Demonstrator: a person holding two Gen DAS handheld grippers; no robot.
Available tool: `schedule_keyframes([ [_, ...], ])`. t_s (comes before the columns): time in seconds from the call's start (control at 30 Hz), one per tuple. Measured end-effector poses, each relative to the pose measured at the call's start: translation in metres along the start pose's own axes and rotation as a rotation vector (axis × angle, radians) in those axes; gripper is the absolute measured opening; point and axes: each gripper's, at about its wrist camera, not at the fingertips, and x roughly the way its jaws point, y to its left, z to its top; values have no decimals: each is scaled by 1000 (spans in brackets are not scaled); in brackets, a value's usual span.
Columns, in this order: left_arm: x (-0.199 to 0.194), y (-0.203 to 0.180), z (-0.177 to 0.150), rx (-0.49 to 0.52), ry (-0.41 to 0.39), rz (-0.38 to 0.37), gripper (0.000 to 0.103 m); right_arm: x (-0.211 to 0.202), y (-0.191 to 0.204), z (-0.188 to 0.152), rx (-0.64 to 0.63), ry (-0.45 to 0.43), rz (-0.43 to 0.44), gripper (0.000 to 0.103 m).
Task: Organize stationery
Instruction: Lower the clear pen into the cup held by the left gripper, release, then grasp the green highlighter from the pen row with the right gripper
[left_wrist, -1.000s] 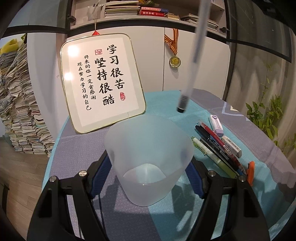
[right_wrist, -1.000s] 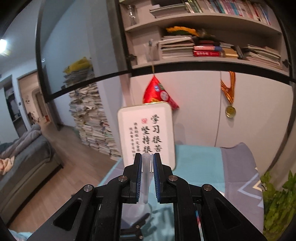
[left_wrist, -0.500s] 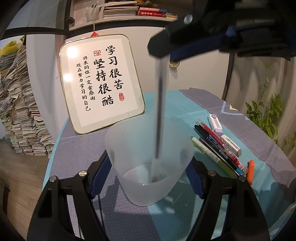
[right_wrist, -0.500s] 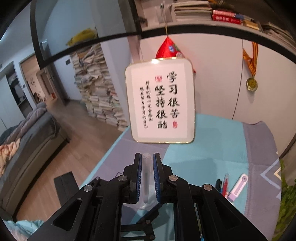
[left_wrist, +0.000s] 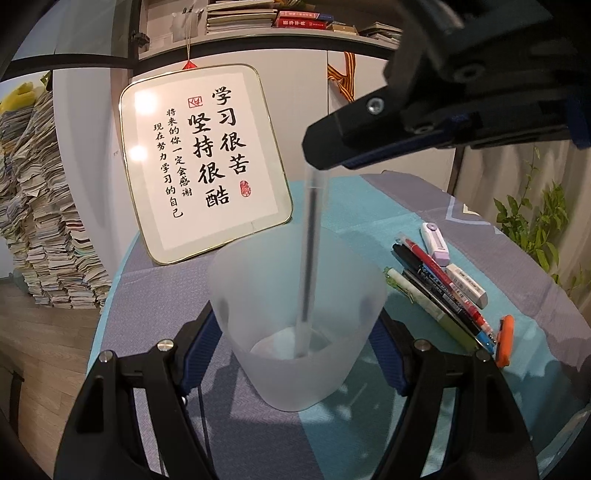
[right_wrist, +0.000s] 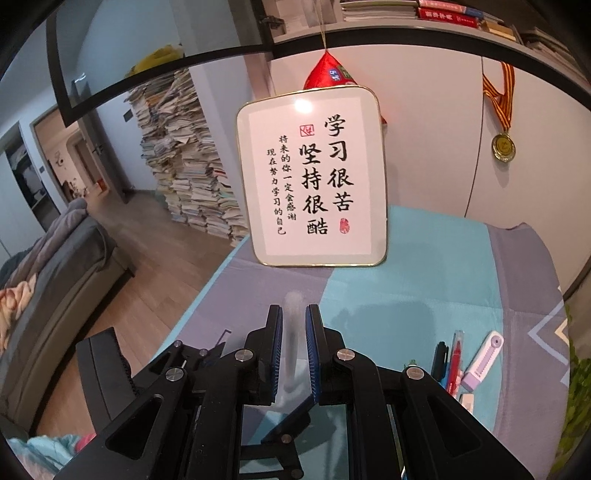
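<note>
Teal-and-grey cloth covers the table (left_wrist: 369, 206), with a framed calligraphy plaque (left_wrist: 203, 170) propped behind. A frosted plastic cup (left_wrist: 295, 317) is clamped between the fingers of the left tool (left_wrist: 295, 354). The translucent pen (left_wrist: 312, 258) is pinched at its upper end by the right tool (right_wrist: 293, 354), its tip now resting on the cup's floor. Half a second ago it was only slightly higher; a second ago it hung above the rim. Light, stiff and smooth, the pen is judged best held high on the barrel. Remaining pens (left_wrist: 439, 295) and an eraser (left_wrist: 465, 286) lie just beside the cup.
</note>
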Motion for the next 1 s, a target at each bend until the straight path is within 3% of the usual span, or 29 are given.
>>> schedule_keyframes([
  [0.17, 0, 0, 0, -1, 0, 0, 74, -10, -5, -2, 27, -22, 48, 13],
  [0.37, 0, 0, 0, 3, 0, 2, 74, -35, -28, -9, 48, -88, -2, 14],
  [0.6, -3, -3, -2, 16, -5, 10, 74, 12, -90, -37, 175, 98, -101, 14],
  [0.73, -4, -2, -2, 14, -4, 6, 74, 49, -93, -37, 133, 197, -116, 14],
  [1.0, -4, -2, -2, 13, -2, 4, 74, 85, -100, -33, 62, 292, -184, 14],
])
